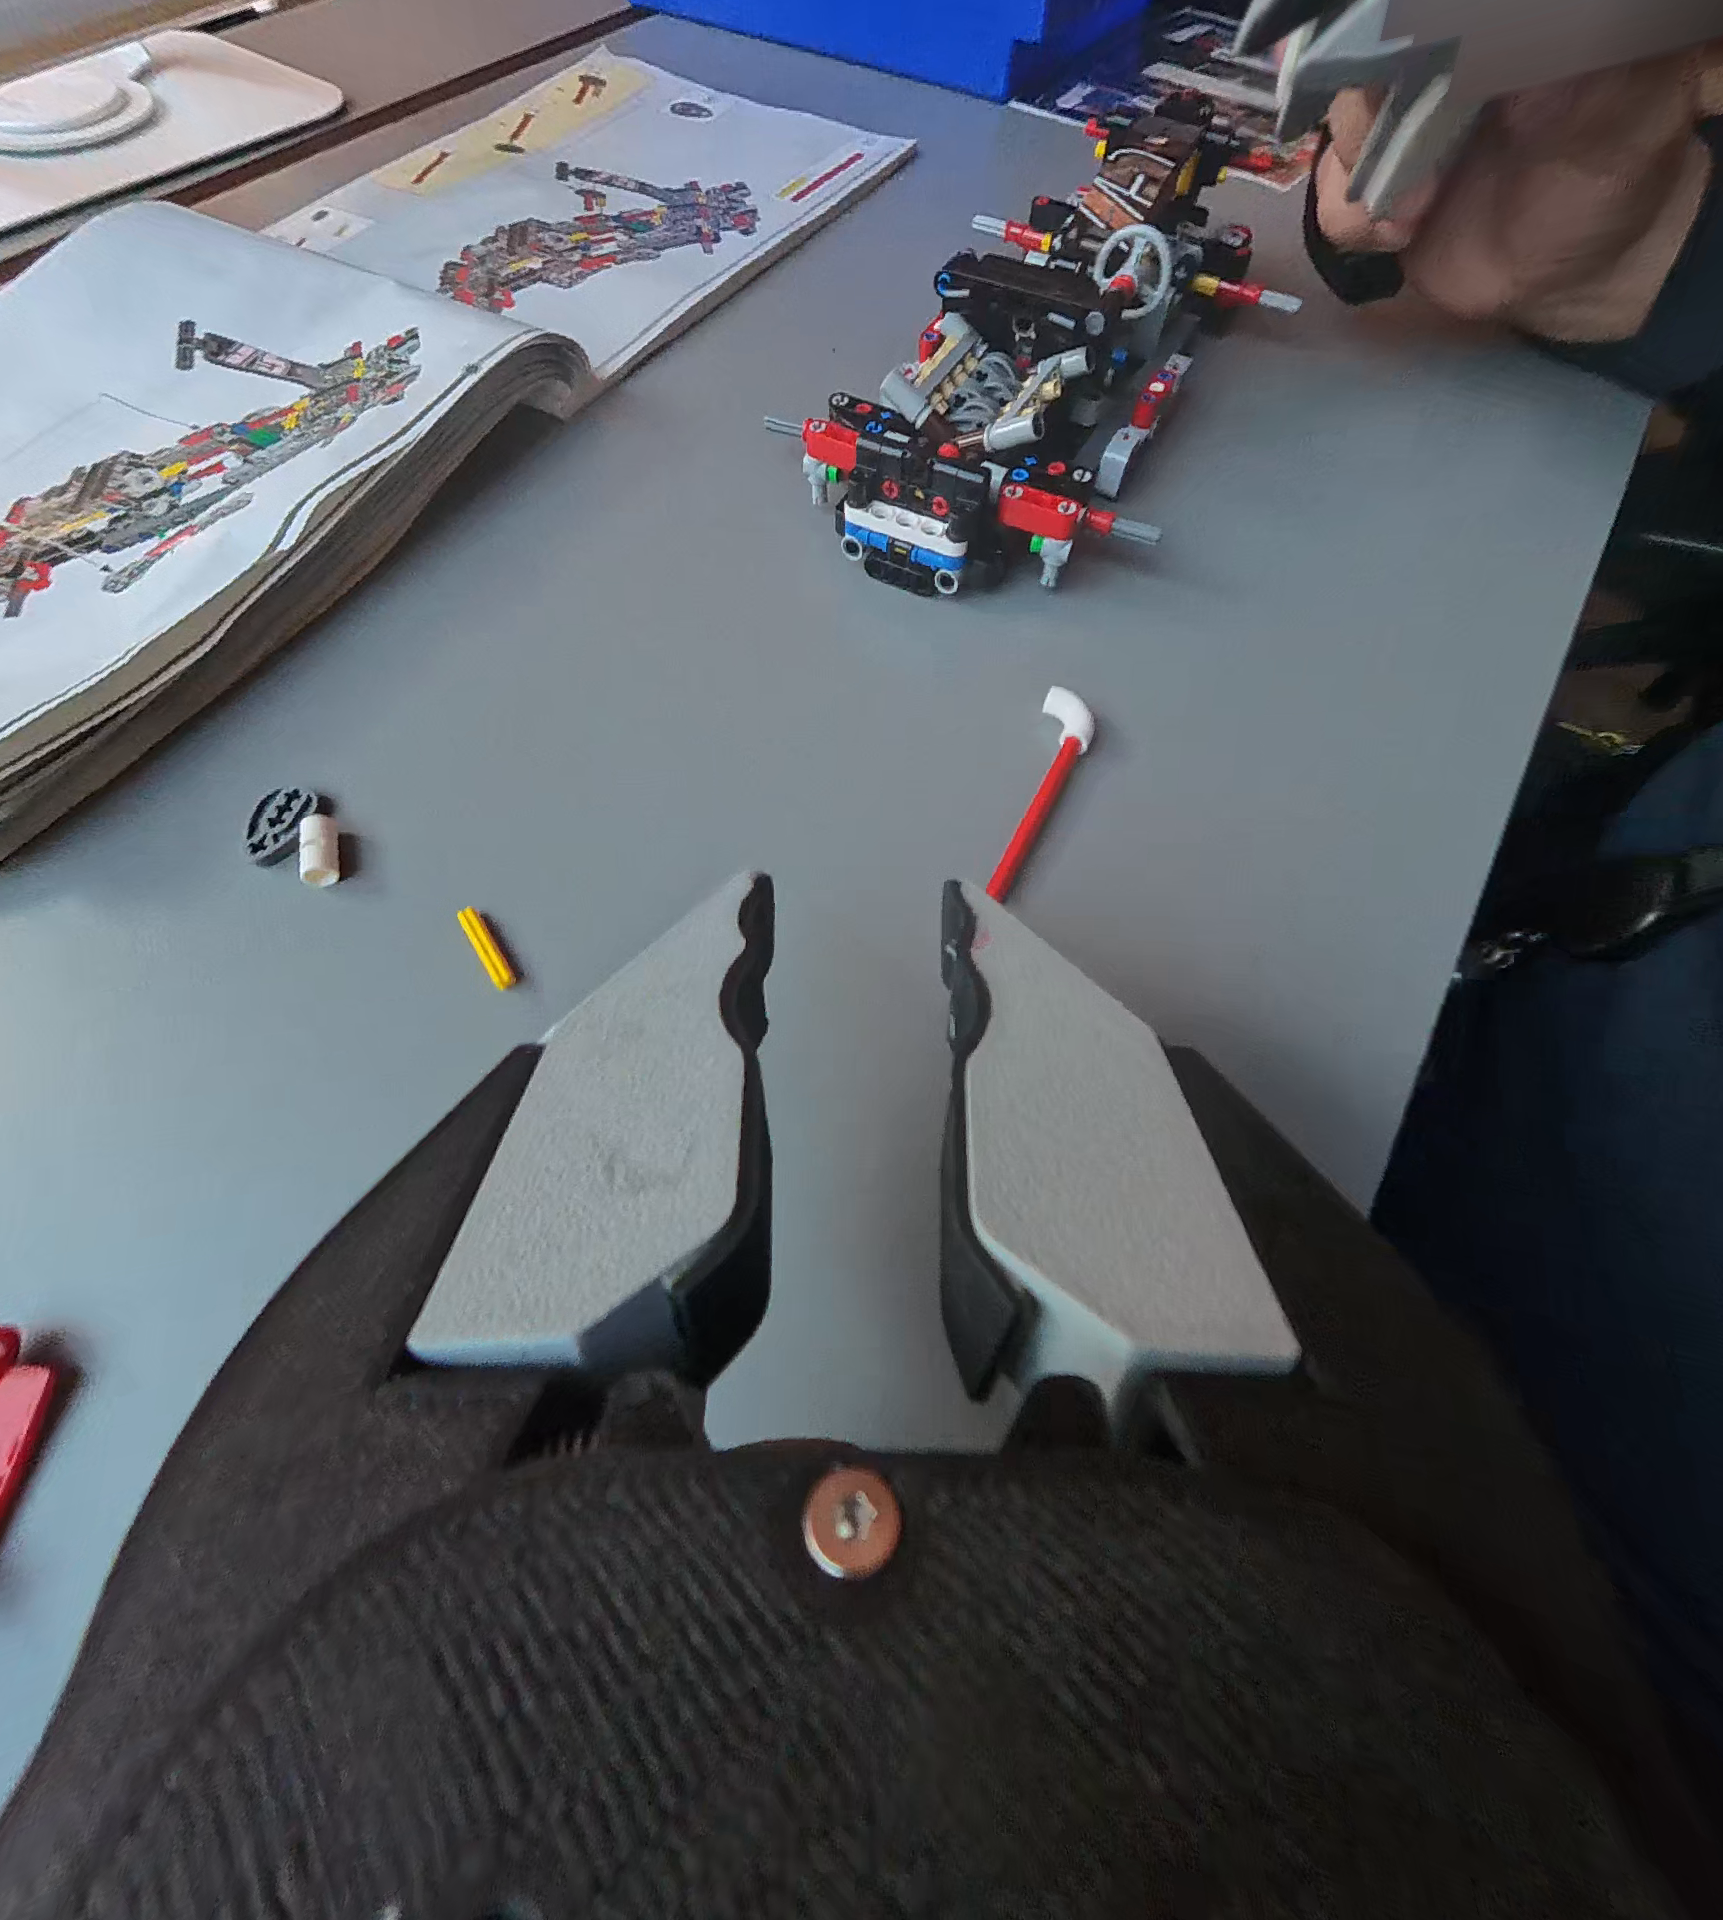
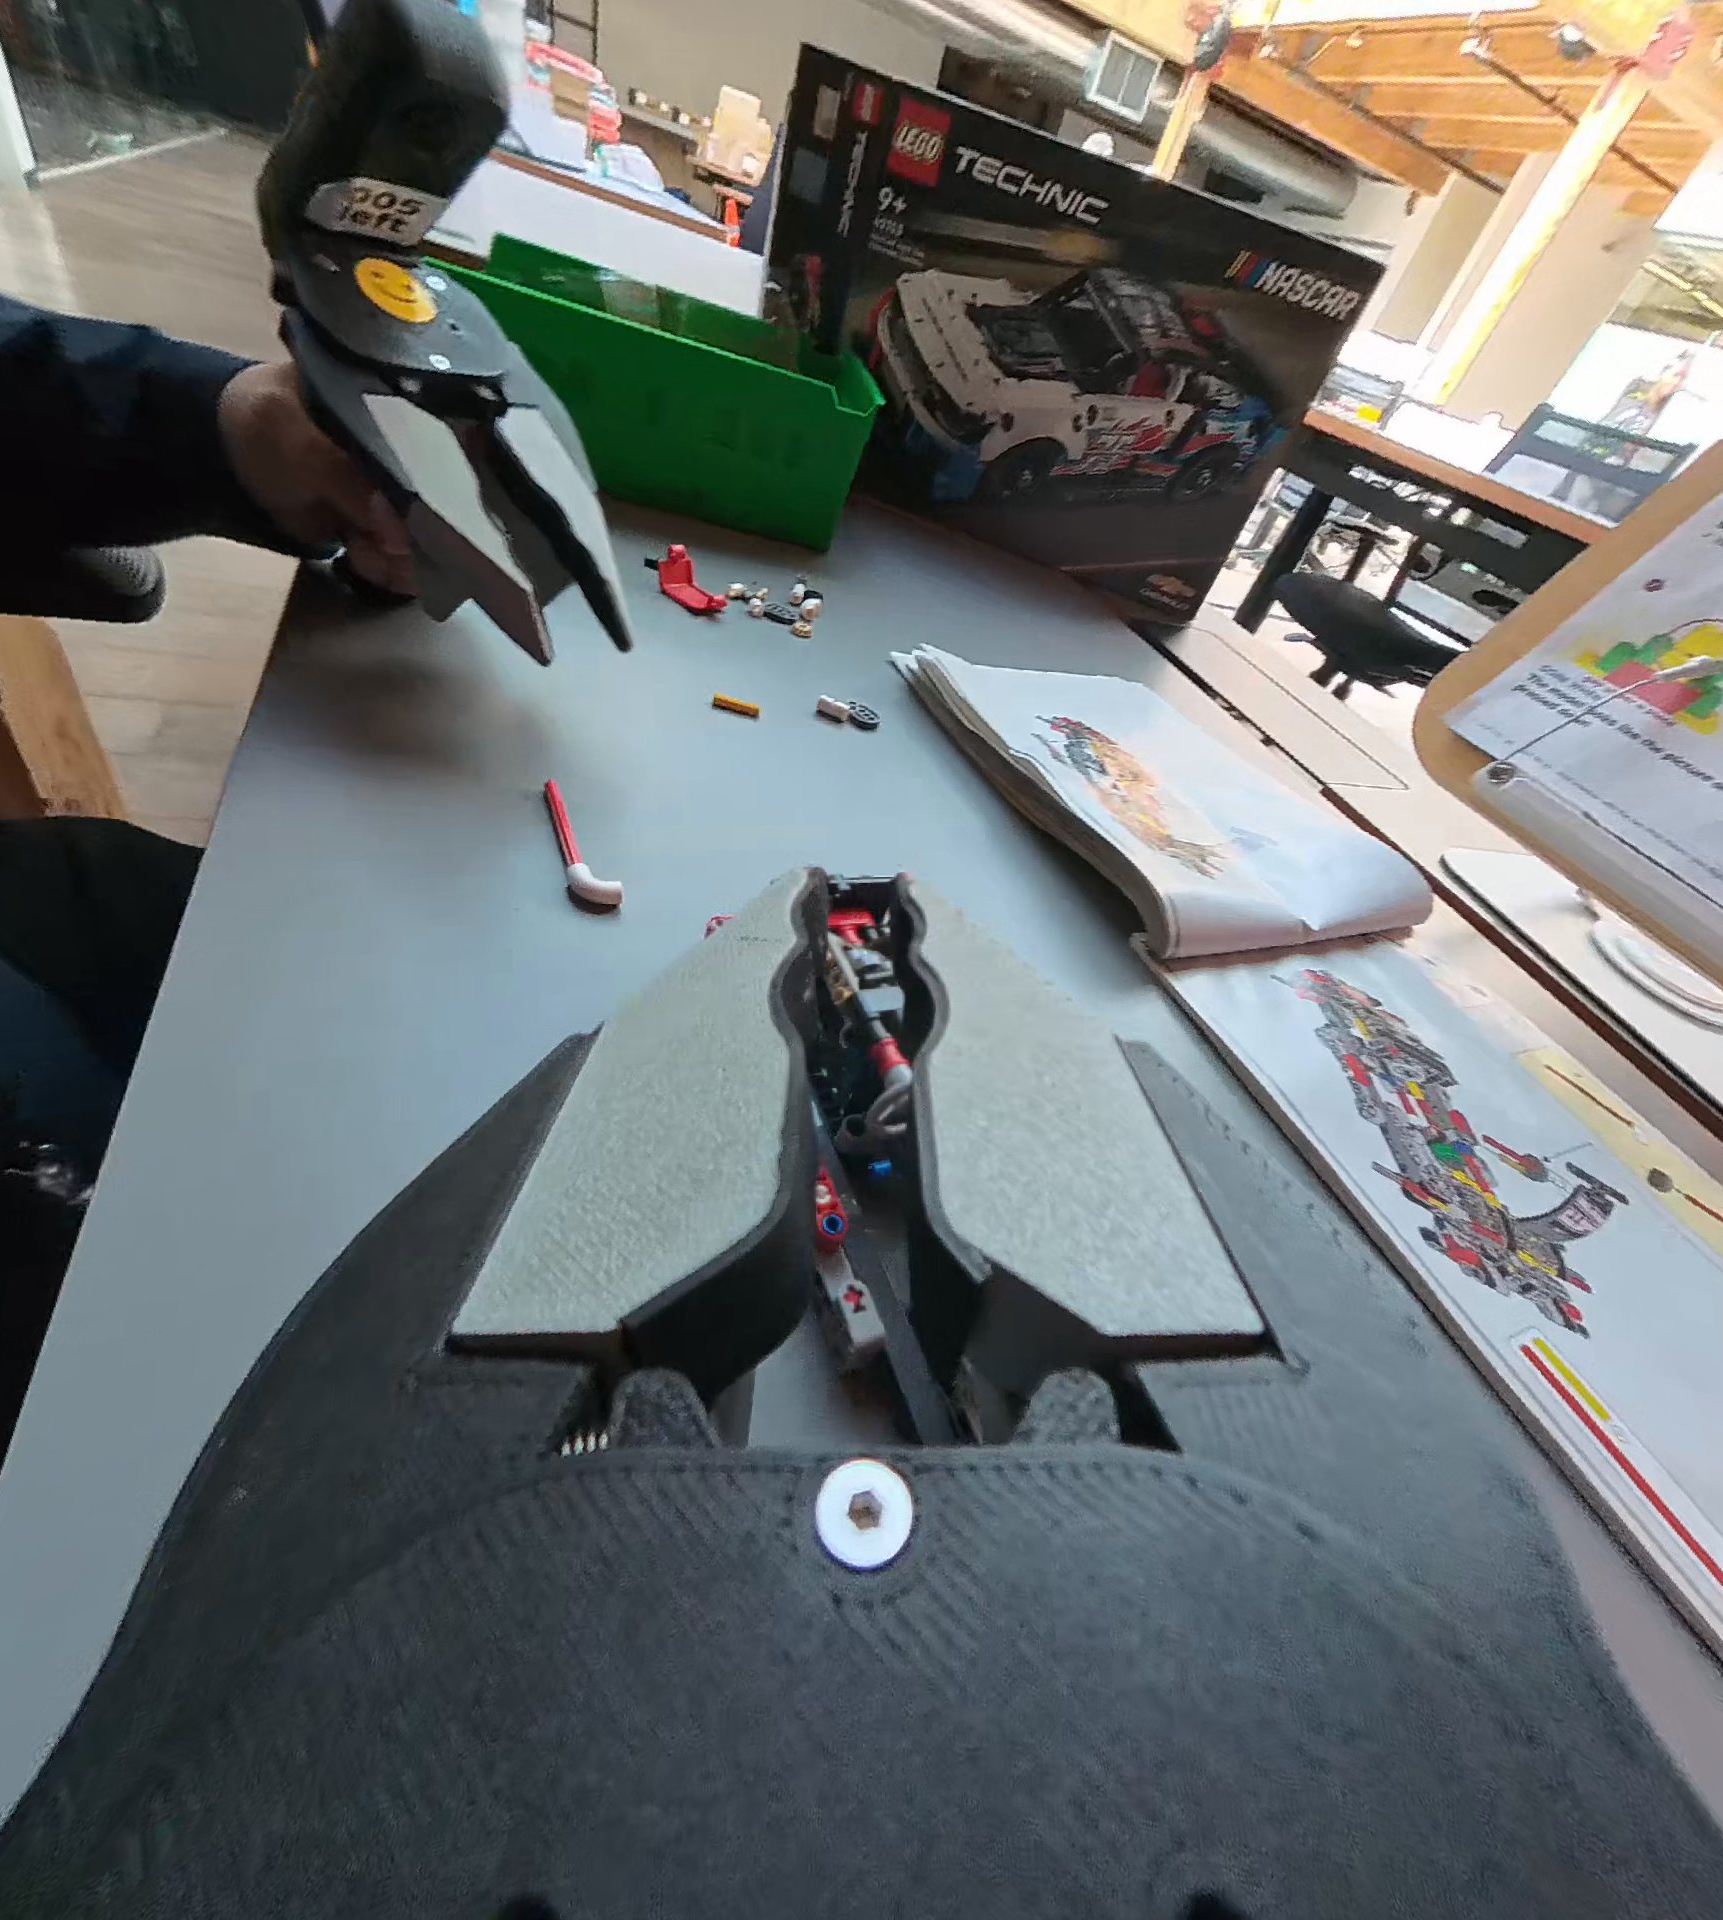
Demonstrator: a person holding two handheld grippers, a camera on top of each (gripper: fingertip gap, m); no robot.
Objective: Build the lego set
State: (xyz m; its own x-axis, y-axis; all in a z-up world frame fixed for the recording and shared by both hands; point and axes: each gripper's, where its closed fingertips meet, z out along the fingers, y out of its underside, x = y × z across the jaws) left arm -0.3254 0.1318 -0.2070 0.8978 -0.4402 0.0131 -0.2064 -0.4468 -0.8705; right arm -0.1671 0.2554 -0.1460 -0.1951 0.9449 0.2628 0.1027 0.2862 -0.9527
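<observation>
Left gripper (image 1: pixel 857 894): hangs above the grey table (image 1: pixel 628 675), fingers (image 1: pixel 649 1039) spread, bare tabletop between them, nothing gripped. The right wrist view shows it lifted clear of the surface.

Nearest thing: red rod (image 1: pixel 1033 805) with a white elbow on its far end, lying flat at 1 o'clock, near end just beside the right fingertip. Judged light, stiff and thin, likely to roll. Best pinched mid-shaft across its width.

At 10 o'clock: yellow peg (image 1: pixel 486 948). Farther on, a black disc (image 1: pixel 283 826) touching a white sleeve (image 1: pixel 319 850).

Open booklet (image 1: pixel 161 468) at 10 to 11 o'clock.

Right gripper (image 2: pixel 857 883): fingers nearly together, narrow slit. Toy car frame (image 1: pixel 1023 416) shows through the slit, below. No pad seen pressing on it.

Frame judged light but knobbly, with parts that may pop off. Hold it by the side beams.
</observation>
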